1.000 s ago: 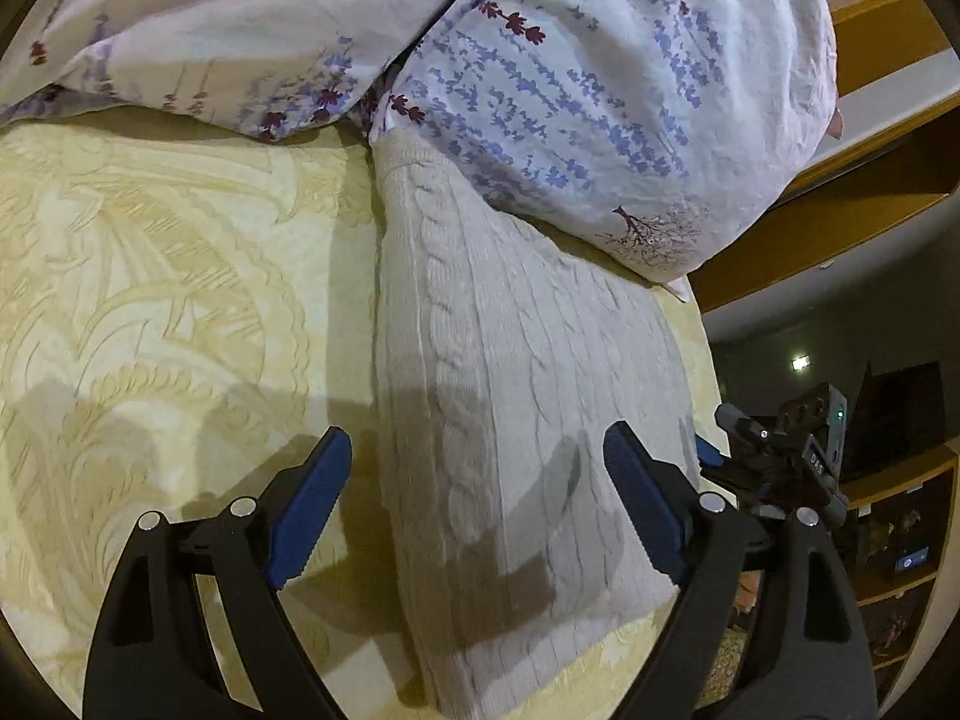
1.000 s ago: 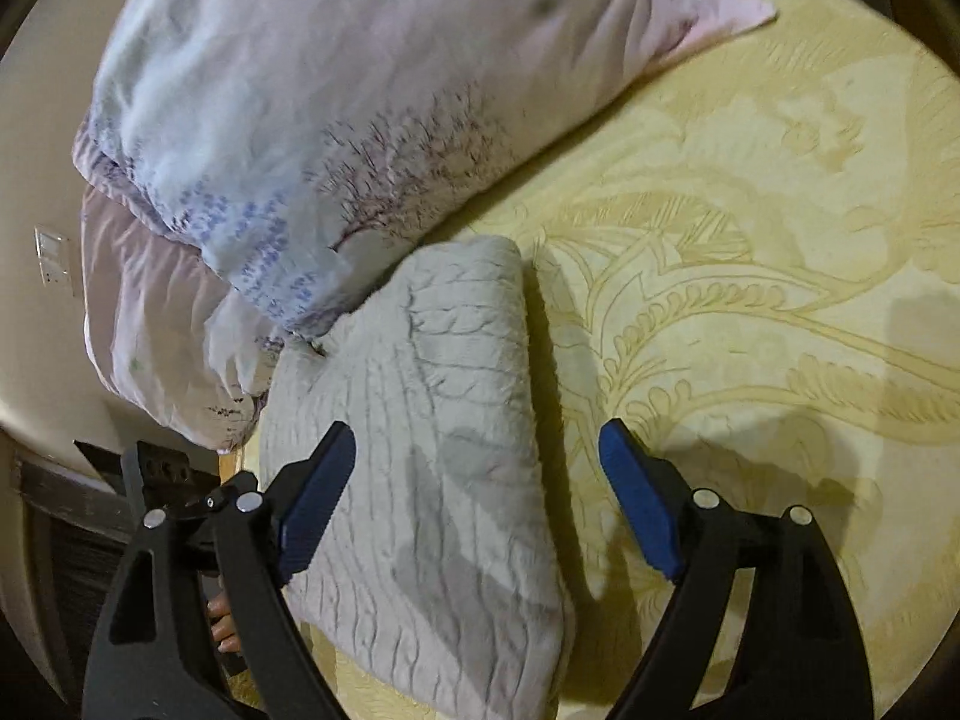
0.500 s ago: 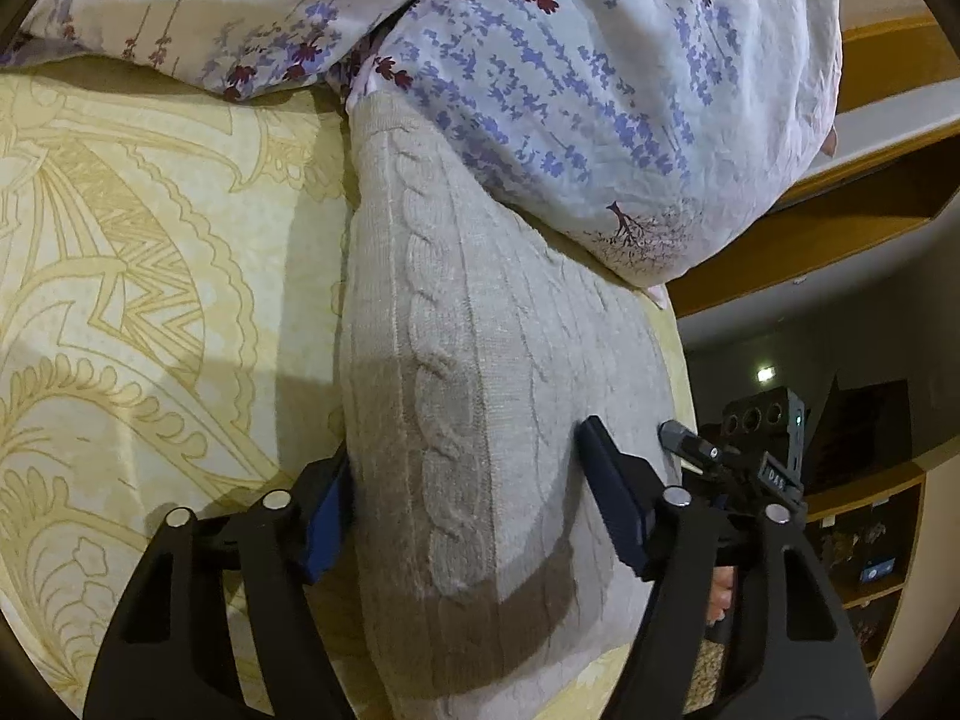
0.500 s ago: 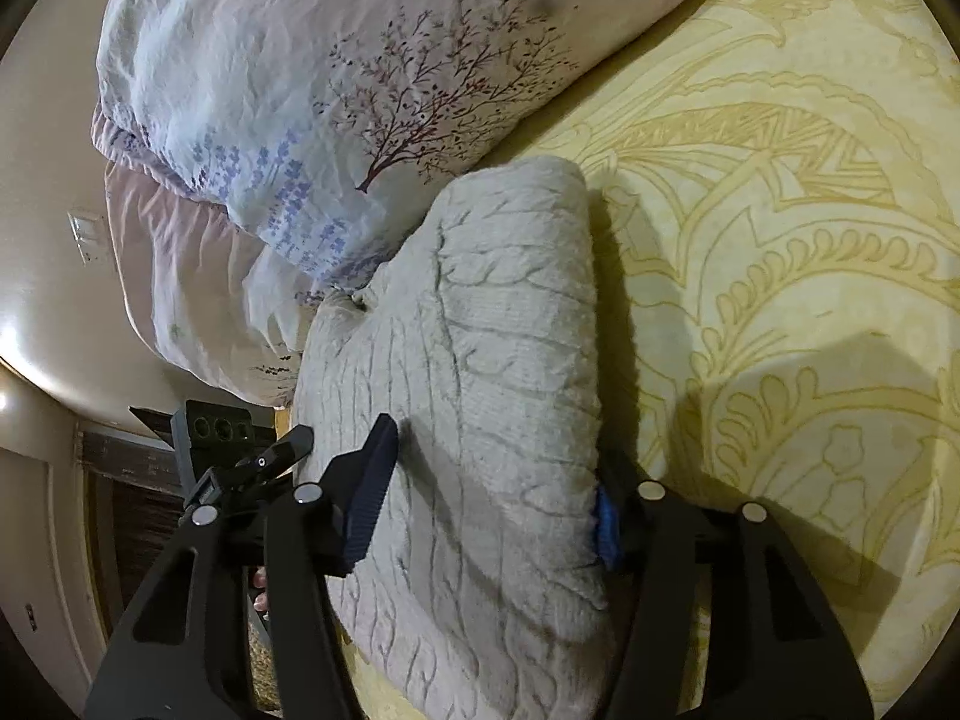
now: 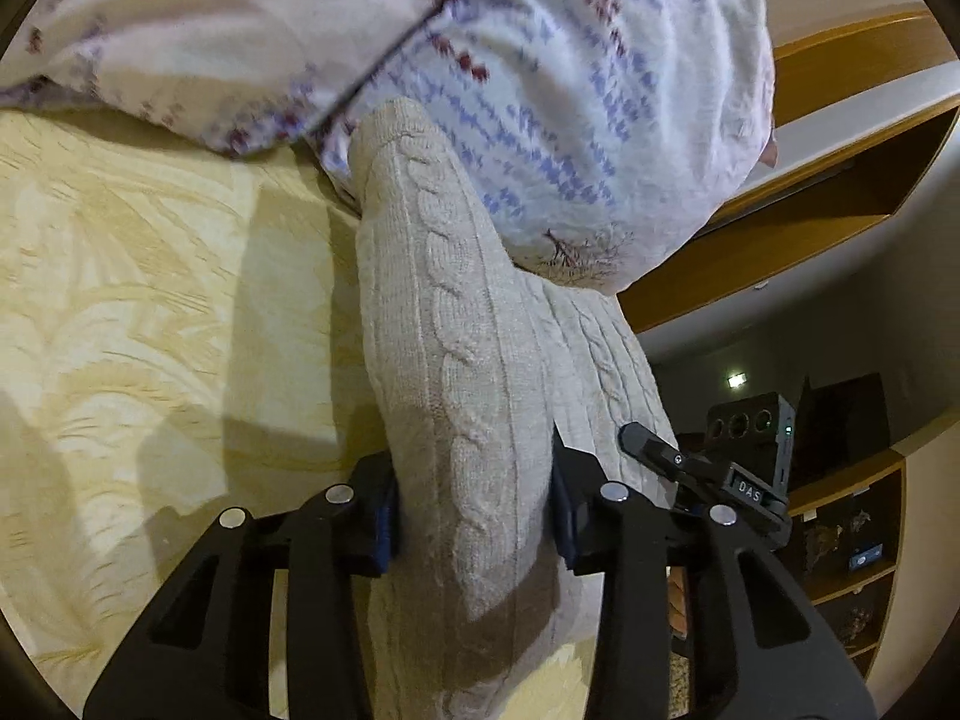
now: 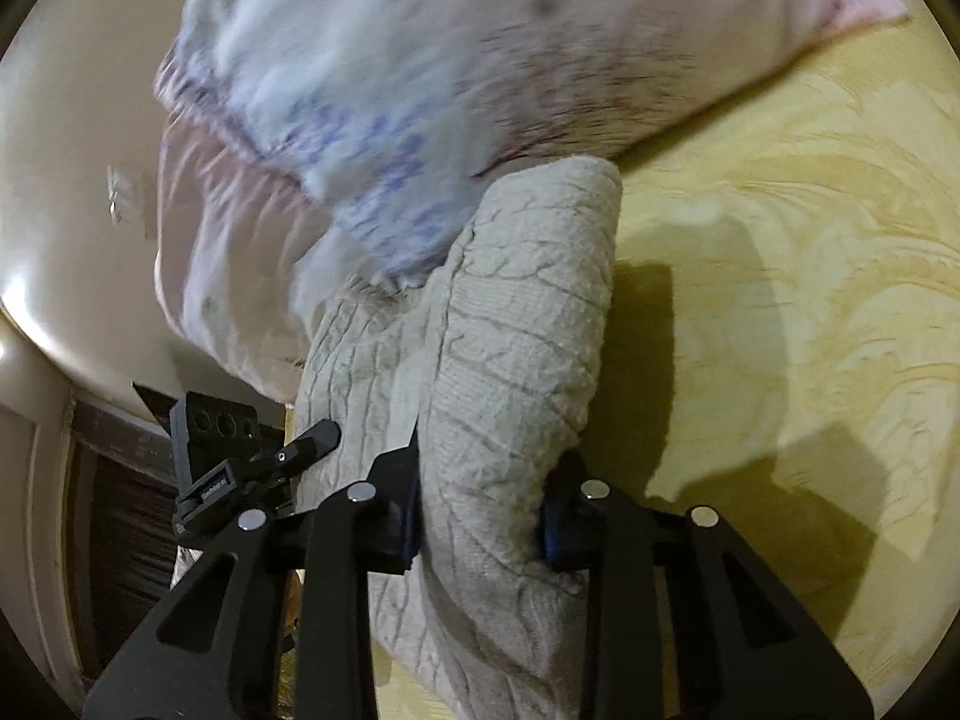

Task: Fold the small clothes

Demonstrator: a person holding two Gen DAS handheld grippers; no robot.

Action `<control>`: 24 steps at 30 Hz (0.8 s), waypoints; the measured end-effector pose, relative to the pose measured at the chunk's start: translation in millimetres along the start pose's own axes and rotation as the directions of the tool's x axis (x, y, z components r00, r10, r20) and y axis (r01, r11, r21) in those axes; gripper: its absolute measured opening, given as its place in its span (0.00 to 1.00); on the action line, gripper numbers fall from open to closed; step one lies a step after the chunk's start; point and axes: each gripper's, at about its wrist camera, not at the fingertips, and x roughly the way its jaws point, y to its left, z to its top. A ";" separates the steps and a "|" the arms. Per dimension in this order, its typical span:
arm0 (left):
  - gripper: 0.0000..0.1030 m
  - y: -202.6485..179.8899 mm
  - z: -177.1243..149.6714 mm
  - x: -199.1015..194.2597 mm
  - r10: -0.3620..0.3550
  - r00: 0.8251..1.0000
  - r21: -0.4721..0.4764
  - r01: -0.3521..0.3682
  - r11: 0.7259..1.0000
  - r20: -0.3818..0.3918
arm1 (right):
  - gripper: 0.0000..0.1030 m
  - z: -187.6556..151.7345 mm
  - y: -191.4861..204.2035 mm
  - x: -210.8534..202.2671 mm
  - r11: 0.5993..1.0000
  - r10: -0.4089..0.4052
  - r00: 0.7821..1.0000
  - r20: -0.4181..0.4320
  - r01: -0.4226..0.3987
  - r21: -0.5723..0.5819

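Cable-knit sweater [image 5: 462, 360] bunched at bed [image 5: 150, 300] edge, far end against floral pillow [image 5: 570, 90]. Left gripper [image 5: 474, 510] and right gripper [image 6: 480, 516] closing, knit pinched between pads. Both ends best lifted evenly, fold kept aligned.

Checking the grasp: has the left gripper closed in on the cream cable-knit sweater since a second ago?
Yes. The left gripper, earlier wide apart over the yellow patterned bedspread, is closing, bunching the cream cable-knit sweater between its pads.
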 end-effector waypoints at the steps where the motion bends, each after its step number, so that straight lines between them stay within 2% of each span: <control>1: 0.38 1.9 -0.1 -6.8 0.002 1.000 0.002 -0.002 1.000 0.005 | 0.27 -1.6 7.7 3.6 1.000 -0.003 1.000 0.005 0.003 -0.016; 4: 0.38 10.5 2.3 -35.2 0.020 0.999 0.014 -0.020 1.000 0.025 | 0.27 -7.0 31.5 15.8 0.998 0.014 1.000 0.023 -0.013 -0.062; 9: 0.39 39.5 11.9 -72.0 0.099 0.995 0.004 -0.099 0.995 0.023 | 0.26 -16.9 56.4 52.4 0.996 0.007 0.999 0.031 -0.004 -0.092; 13: 0.44 76.6 13.5 -64.7 0.166 0.986 -0.047 -0.166 0.985 -0.019 | 0.27 -25.4 44.6 83.7 0.993 -0.107 0.994 0.014 0.108 -0.044; 16: 0.50 99.5 12.5 -58.6 0.099 0.995 -0.121 -0.099 0.988 -0.005 | 0.31 -23.6 32.1 85.4 0.997 -0.078 0.997 -0.003 0.078 0.025; 18: 0.52 97.9 12.7 -58.8 0.105 0.994 -0.122 -0.104 0.987 0.001 | 0.37 -21.9 32.6 82.9 0.996 -0.091 0.996 -0.016 0.092 0.022; 21: 0.54 84.9 10.9 -68.2 0.174 0.984 -0.075 -0.172 0.982 0.029 | 0.41 -16.8 33.0 67.6 0.996 -0.081 0.997 0.009 0.081 0.030; 24: 0.54 67.2 7.9 -92.7 0.255 0.958 -0.001 -0.257 0.966 0.127 | 0.45 -7.2 31.4 50.6 0.997 -0.073 0.995 0.068 0.070 0.040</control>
